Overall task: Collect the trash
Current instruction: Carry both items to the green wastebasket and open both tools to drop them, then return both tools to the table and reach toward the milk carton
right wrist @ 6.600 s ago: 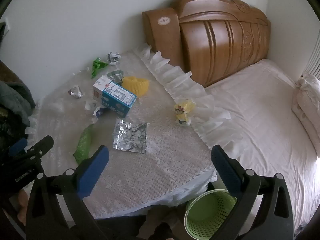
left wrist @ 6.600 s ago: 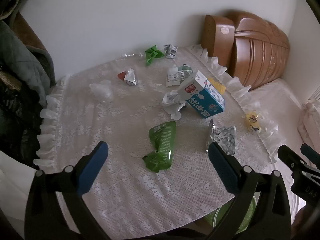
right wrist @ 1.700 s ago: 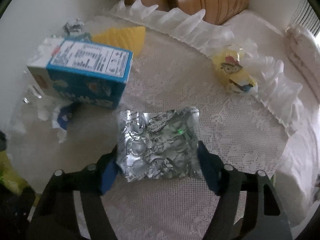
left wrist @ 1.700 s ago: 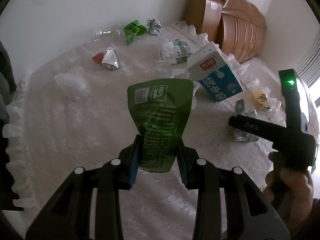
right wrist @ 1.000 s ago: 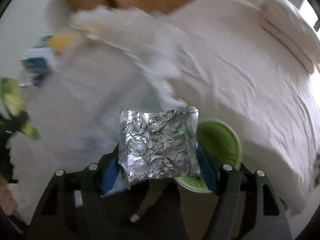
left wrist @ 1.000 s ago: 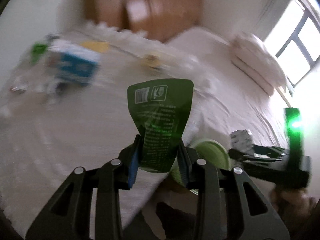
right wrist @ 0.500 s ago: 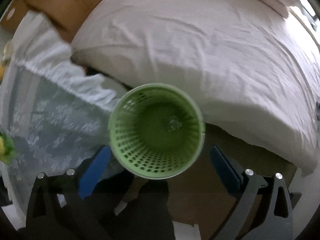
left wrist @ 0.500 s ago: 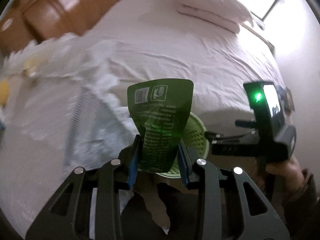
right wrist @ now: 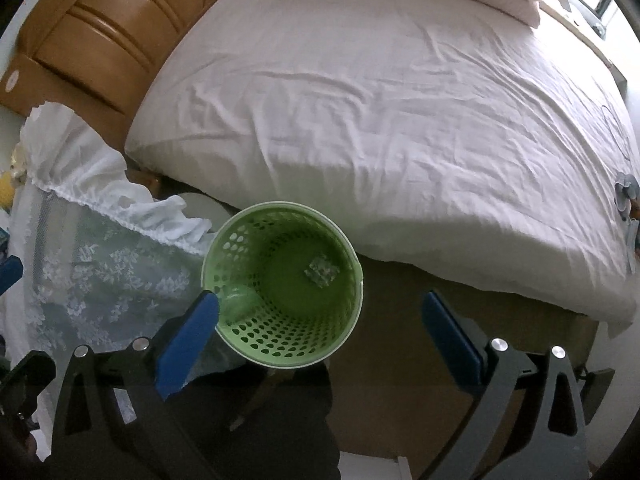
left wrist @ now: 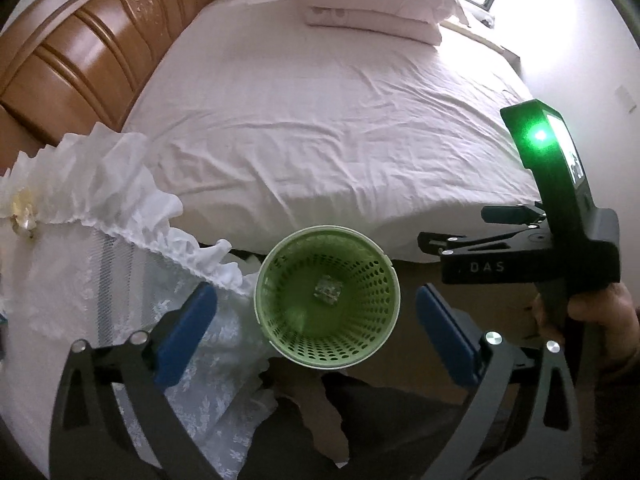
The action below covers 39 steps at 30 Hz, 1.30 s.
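Grippers: left gripper (left wrist: 316, 316) and right gripper (right wrist: 320, 324) both spread wide, holding nothing, above the green basket (left wrist: 387, 268). Foil blister pack (right wrist: 321, 271) and a green wrapper (right wrist: 240, 305) lie on its floor. I judge a careless swing toward the table could tip the basket.

The basket (left wrist: 327, 360) mouth faces up with nothing over it, framed between each gripper's spread fingers. The bed (left wrist: 340, 120) edge crowds its far side and the frilled tablecloth (left wrist: 120, 208) touches its left rim. Bare floor (right wrist: 400, 340) lies on its right.
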Each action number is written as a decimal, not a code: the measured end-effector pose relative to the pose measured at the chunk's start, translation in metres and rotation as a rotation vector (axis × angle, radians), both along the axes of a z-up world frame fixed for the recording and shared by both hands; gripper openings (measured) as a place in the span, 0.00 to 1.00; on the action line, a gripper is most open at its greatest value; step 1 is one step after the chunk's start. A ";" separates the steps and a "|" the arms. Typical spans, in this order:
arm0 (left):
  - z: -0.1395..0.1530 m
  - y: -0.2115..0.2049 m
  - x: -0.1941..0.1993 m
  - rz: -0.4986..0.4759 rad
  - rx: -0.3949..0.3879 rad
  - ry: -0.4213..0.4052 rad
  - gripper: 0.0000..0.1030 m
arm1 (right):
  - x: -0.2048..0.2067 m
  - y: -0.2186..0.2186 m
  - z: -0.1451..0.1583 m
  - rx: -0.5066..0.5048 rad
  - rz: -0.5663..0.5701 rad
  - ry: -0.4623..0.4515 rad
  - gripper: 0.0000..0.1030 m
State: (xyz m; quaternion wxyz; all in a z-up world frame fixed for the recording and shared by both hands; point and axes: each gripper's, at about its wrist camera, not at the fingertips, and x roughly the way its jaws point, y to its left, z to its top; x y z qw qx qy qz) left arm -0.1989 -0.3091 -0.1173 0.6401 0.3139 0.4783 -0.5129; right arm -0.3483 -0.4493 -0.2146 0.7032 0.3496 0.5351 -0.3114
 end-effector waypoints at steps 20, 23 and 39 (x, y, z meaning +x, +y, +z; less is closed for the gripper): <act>0.065 0.117 0.101 0.479 -0.134 -0.162 0.92 | 0.111 0.066 0.091 -0.152 0.286 -0.110 0.98; 0.087 0.164 0.120 0.604 -0.171 -0.241 0.92 | 0.141 0.089 0.119 -0.182 0.362 -0.173 0.98; 0.080 0.333 0.174 0.985 -0.116 -0.258 0.92 | 0.257 0.218 0.144 -0.141 0.721 -0.262 0.98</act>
